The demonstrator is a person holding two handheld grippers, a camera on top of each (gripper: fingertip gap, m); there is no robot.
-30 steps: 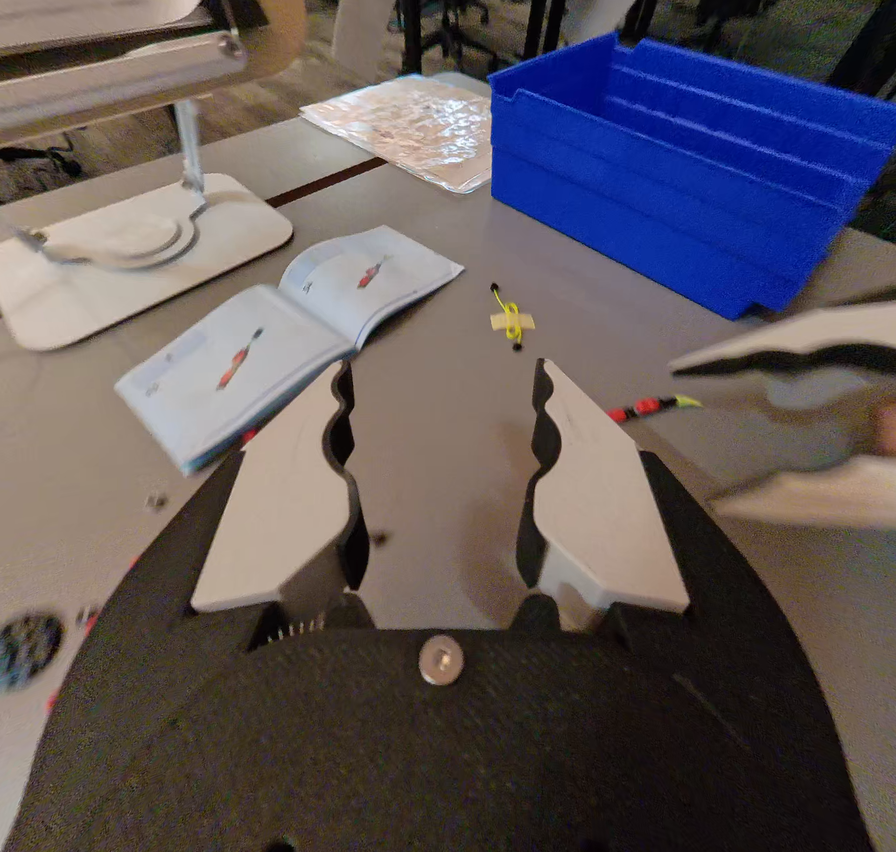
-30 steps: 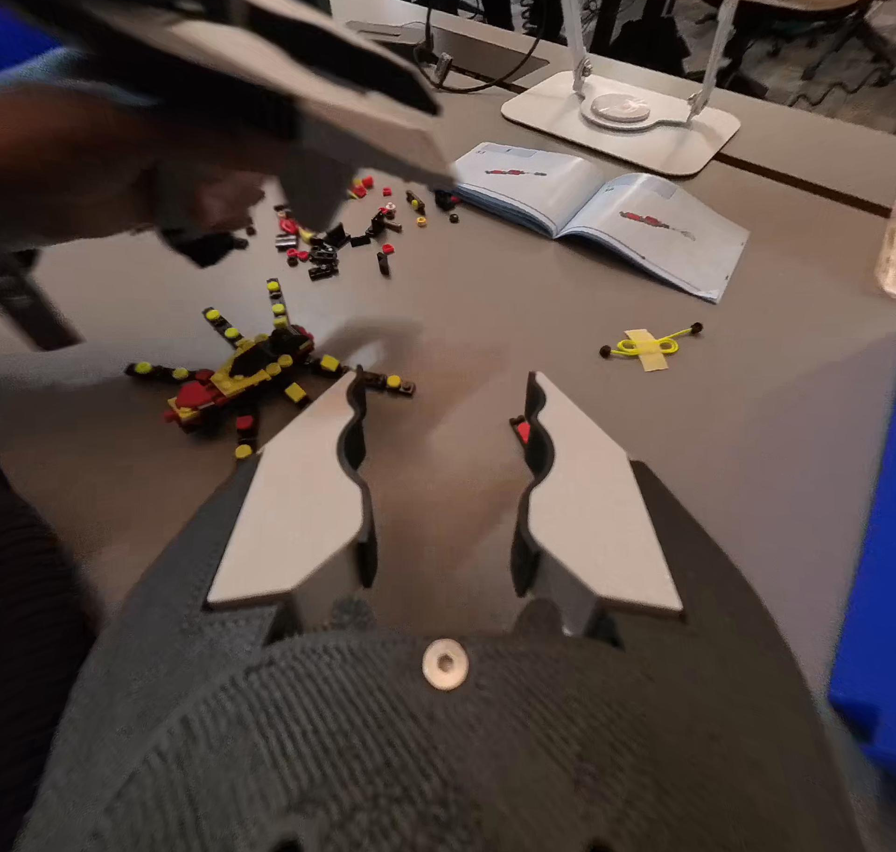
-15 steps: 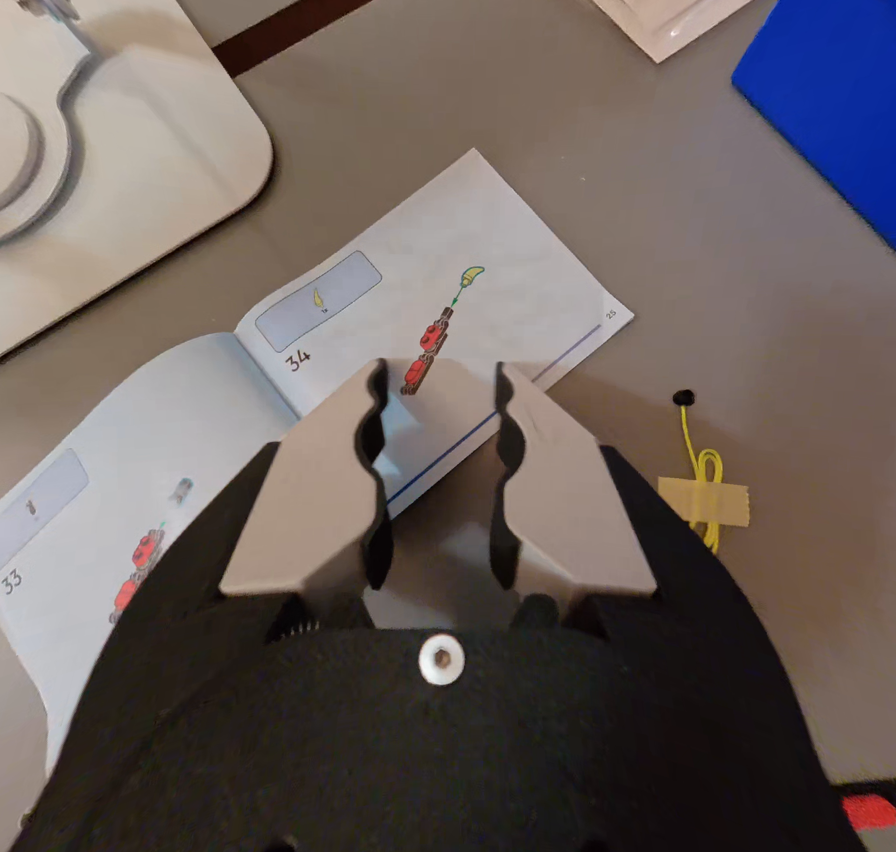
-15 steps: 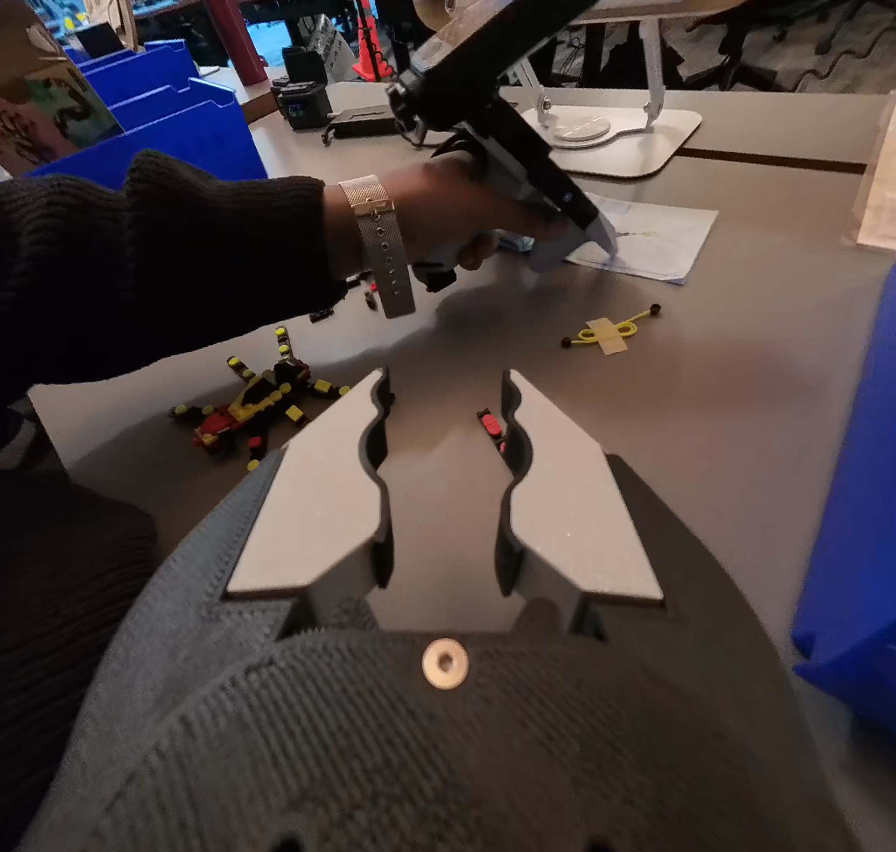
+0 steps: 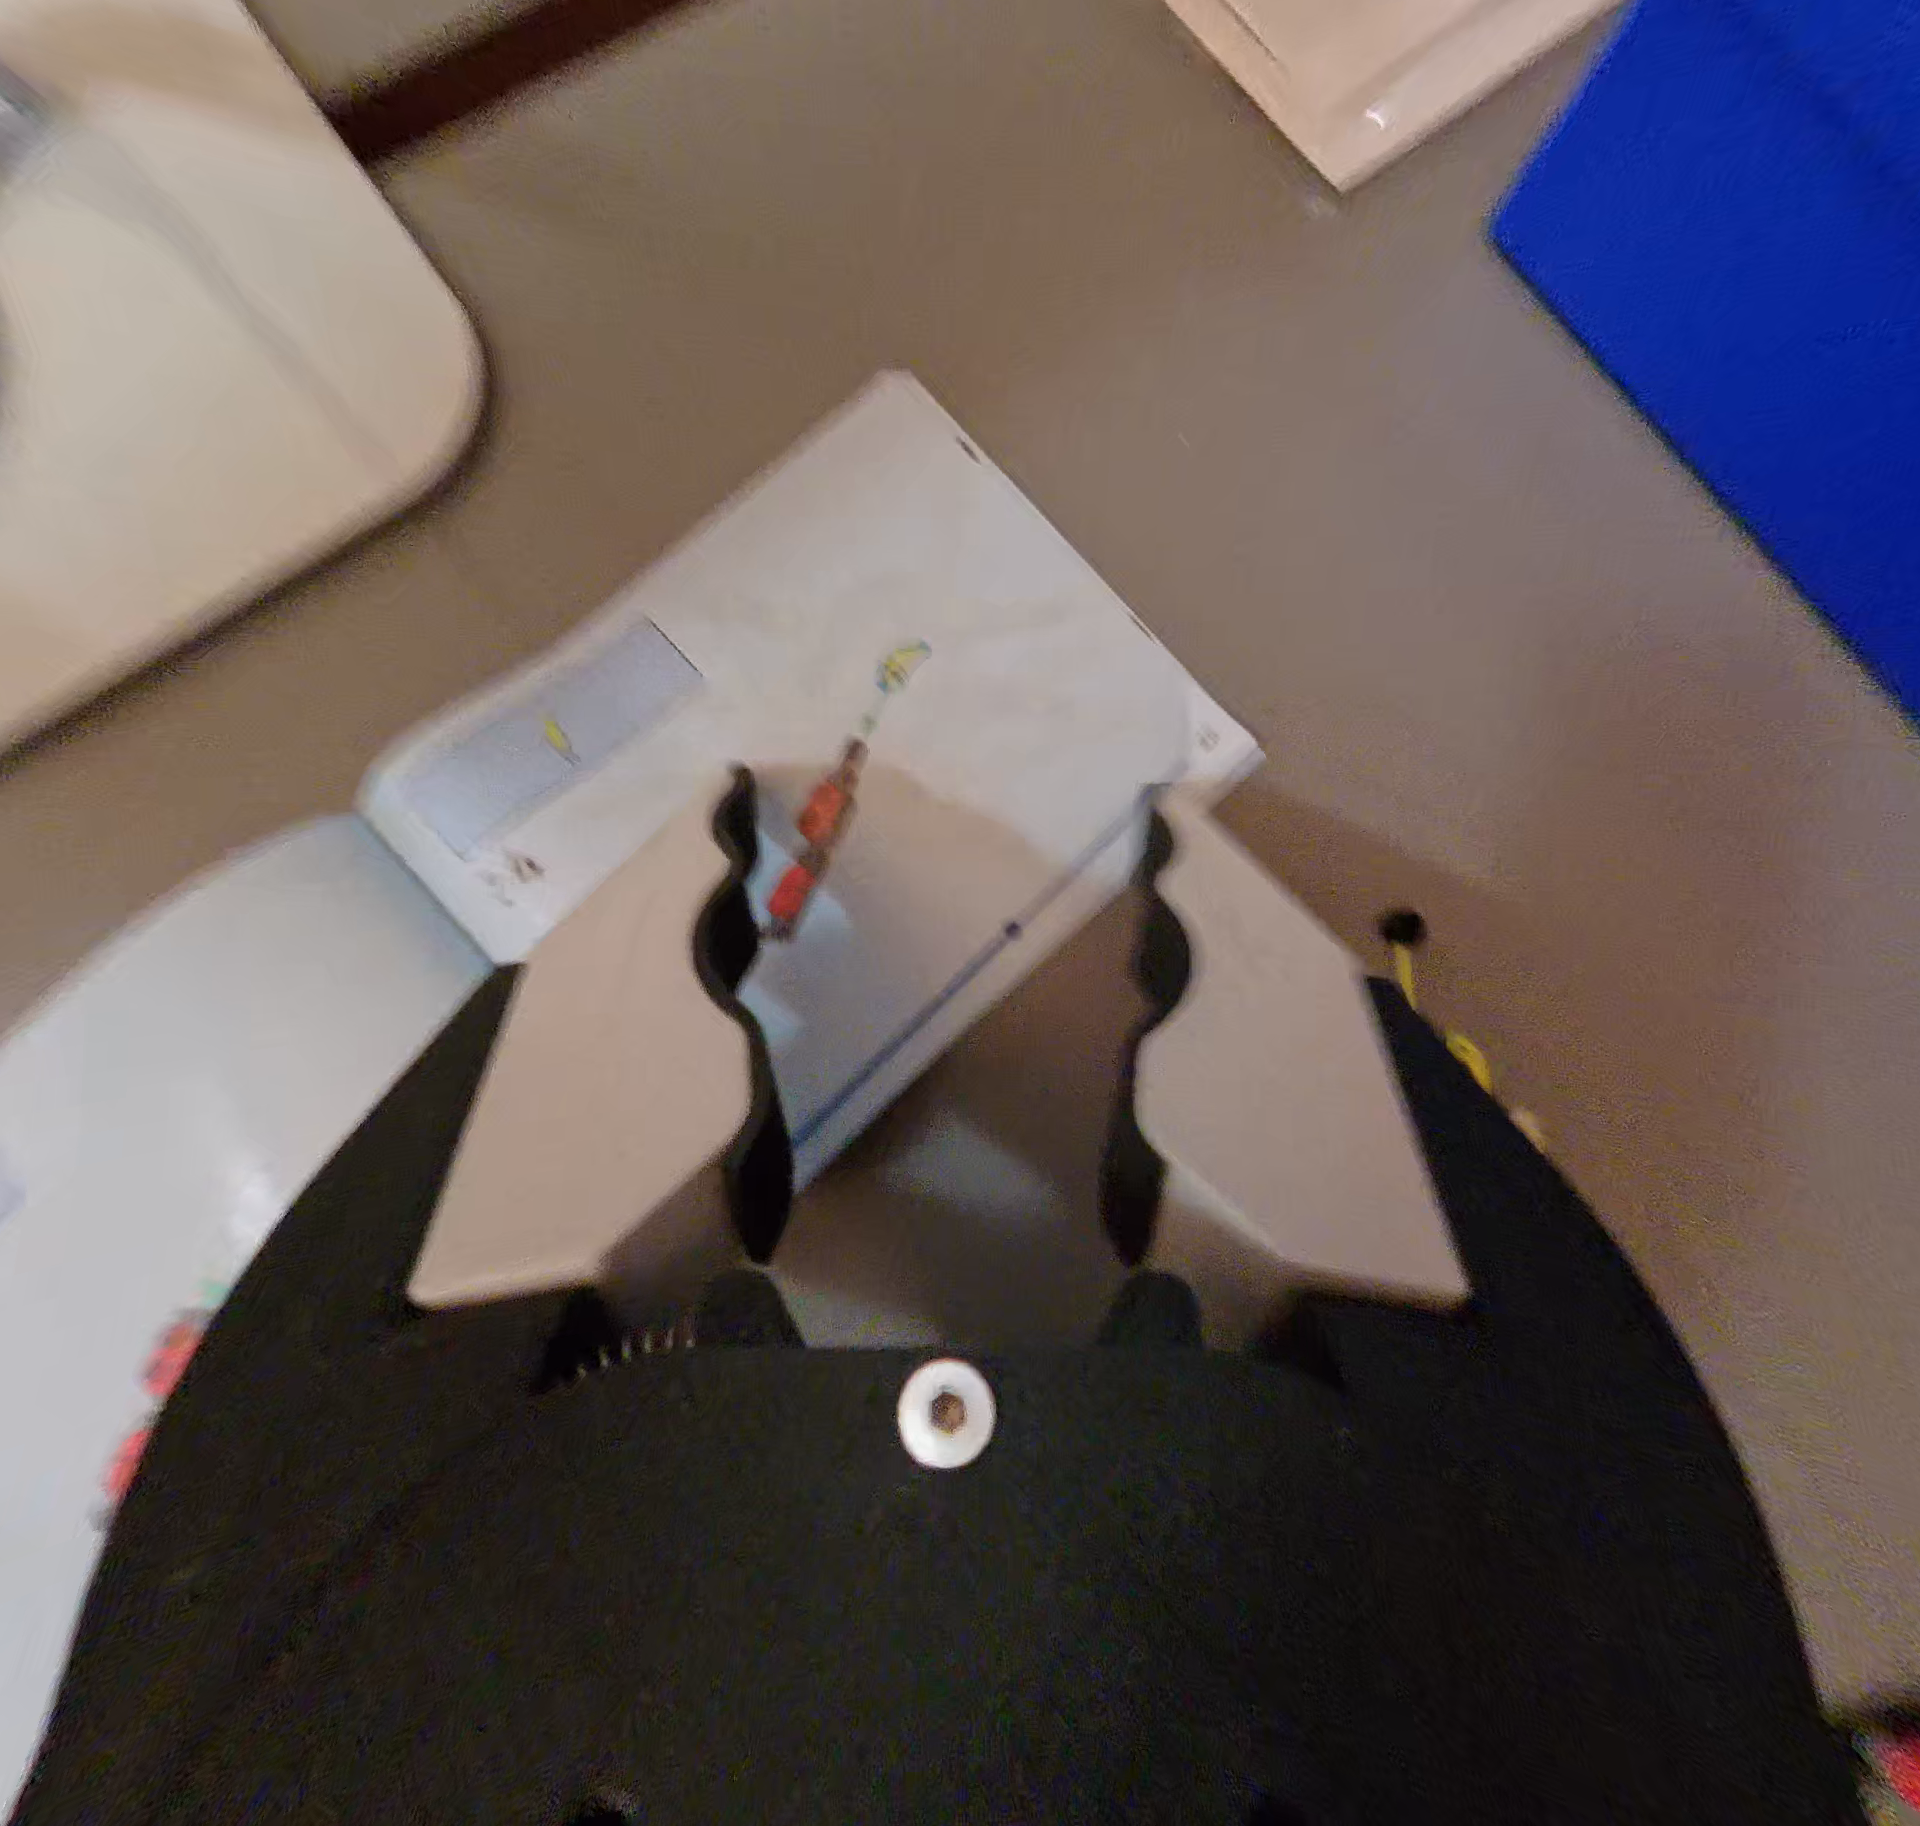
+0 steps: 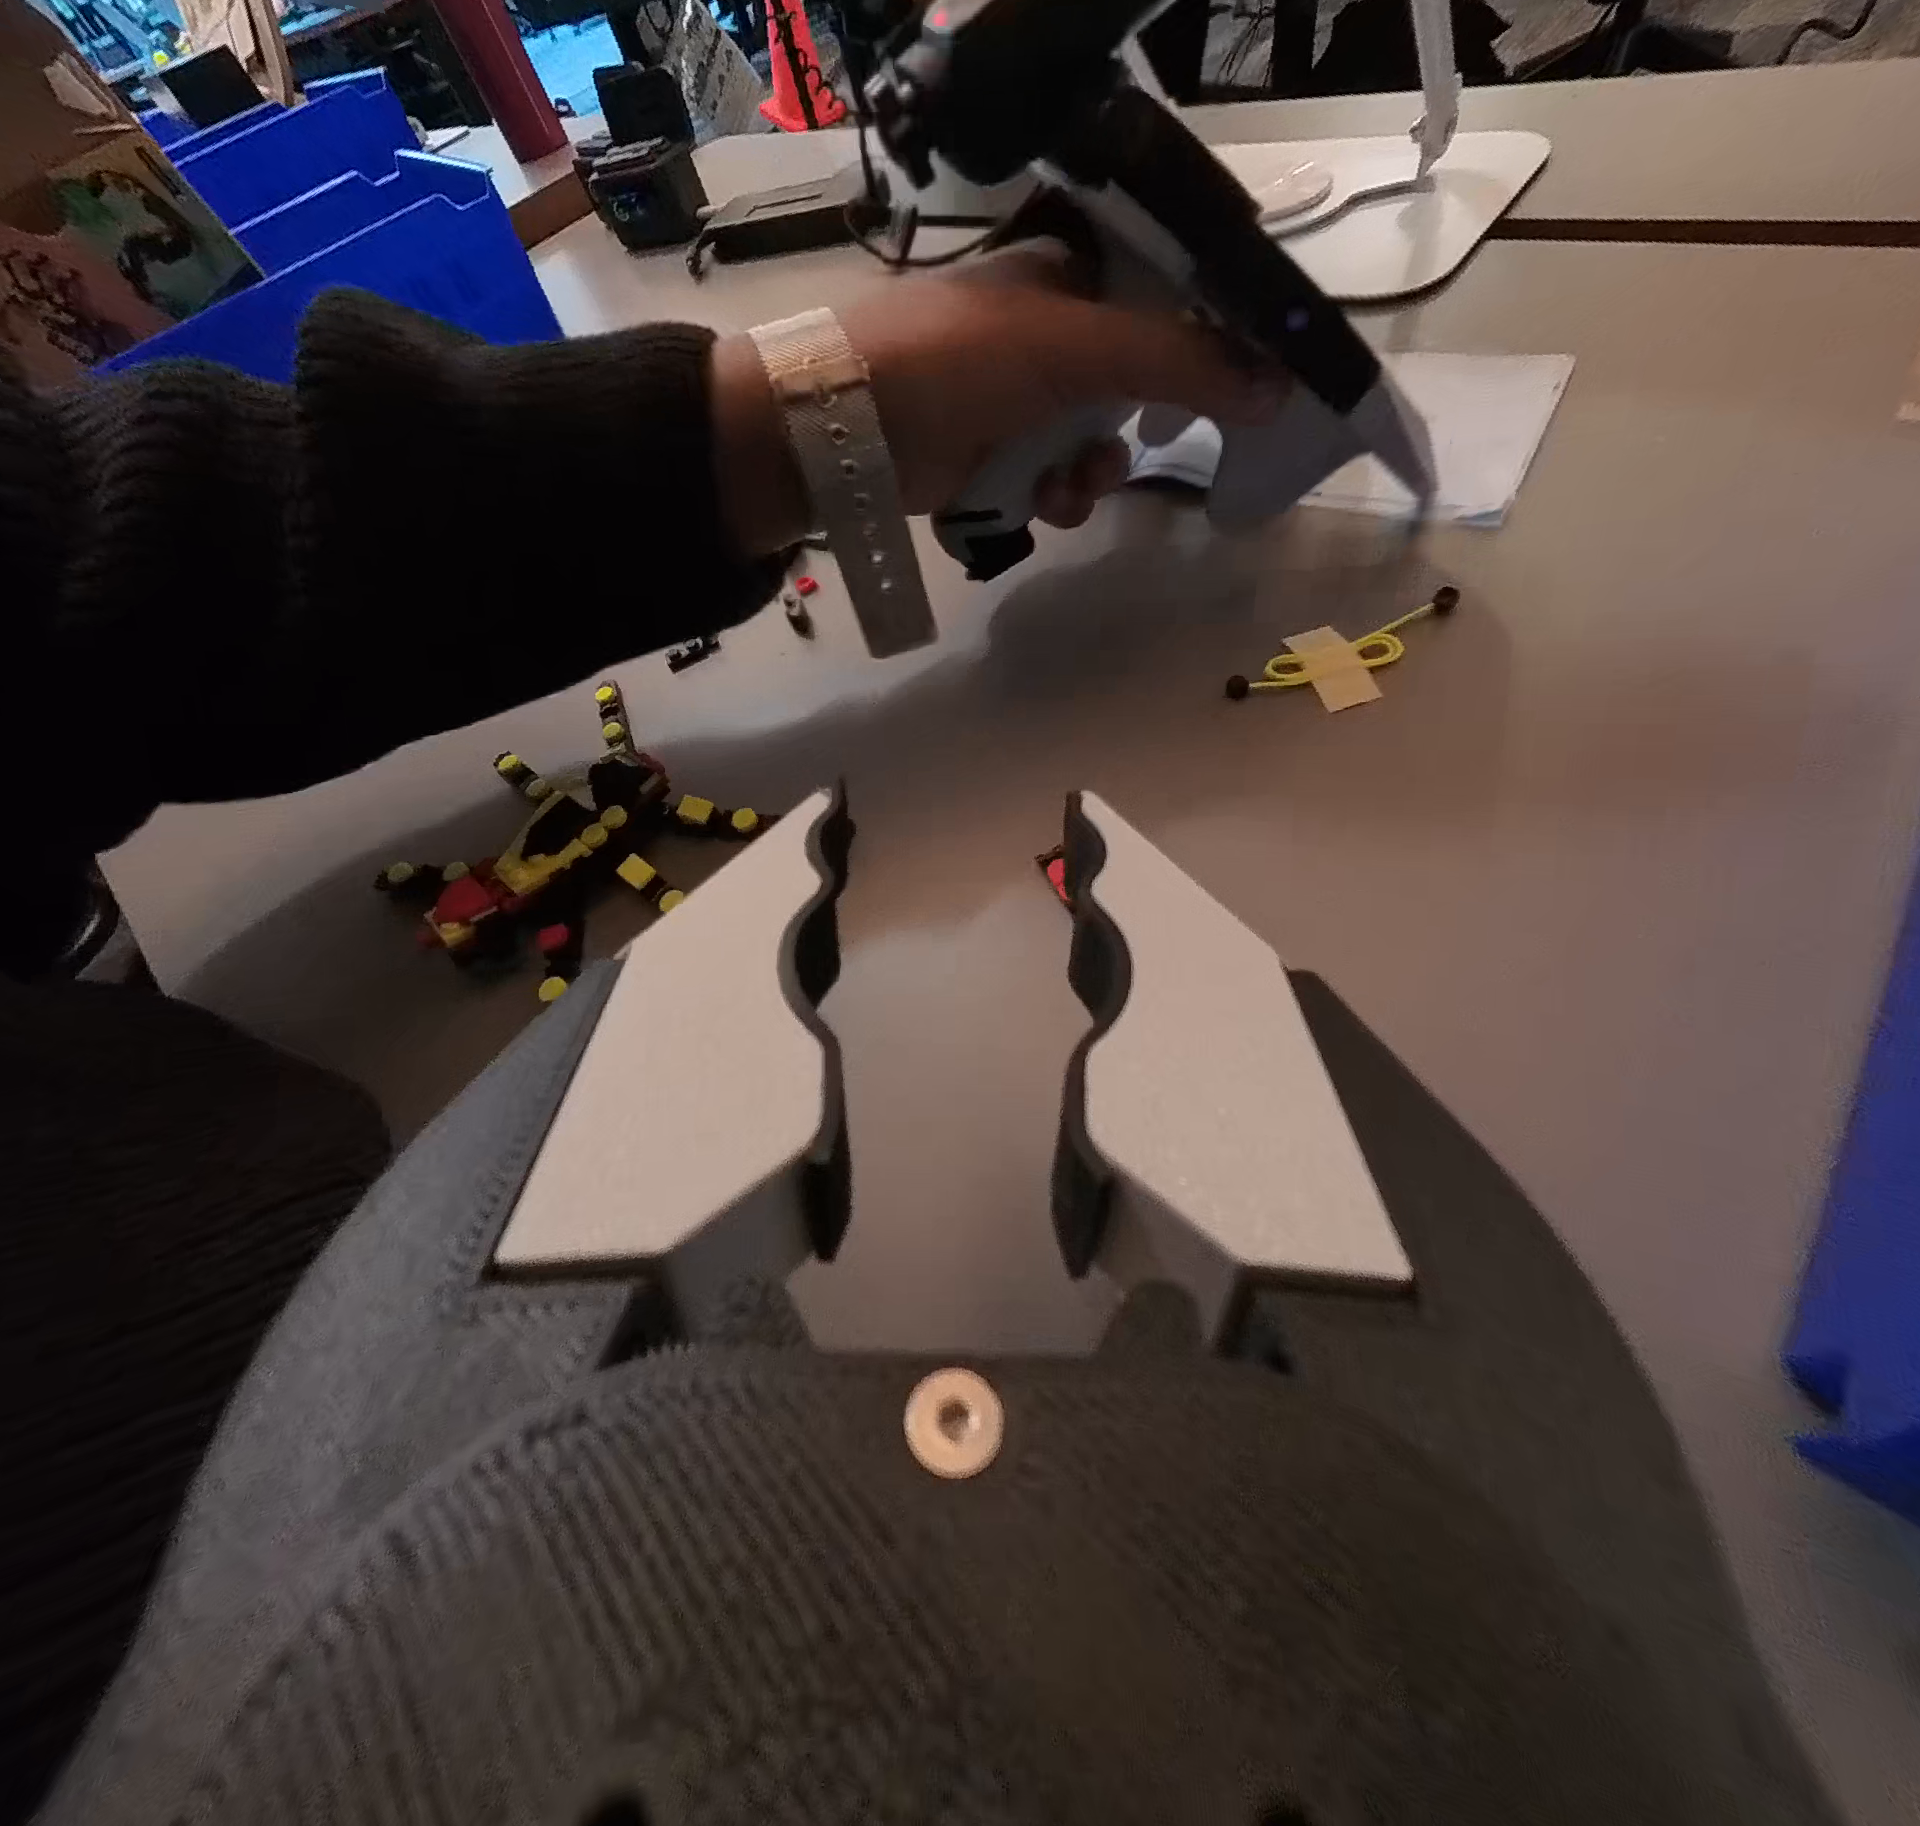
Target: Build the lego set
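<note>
My left gripper [image 5: 945,810] is open and empty, pointing down over the right page of the open instruction booklet [image 5: 935,571]. In the right wrist view it [image 6: 1392,467] has its tips at the near edge of the booklet [image 6: 1486,415]. My right gripper [image 6: 954,805] is open and empty, low over the table. A partly built black, yellow and red lego model [image 6: 551,862] lies to its left. A small red and black piece [image 6: 1052,872] lies by its right fingertip. Loose pieces [image 6: 800,602] lie under the person's wrist.
A yellow string with tape [image 6: 1330,659] lies right of the booklet and also shows in the left wrist view [image 5: 1455,1038]. A blue bin [image 5: 1766,270] stands to the right [image 6: 1870,1205]. A white lamp base [image 5: 156,374] and a plastic bag [image 5: 1351,10] lie beyond the booklet.
My left gripper swung from the open table to above the booklet's right page, narrowed on the way, and has now opened wide again. My right gripper has closed in a little.
</note>
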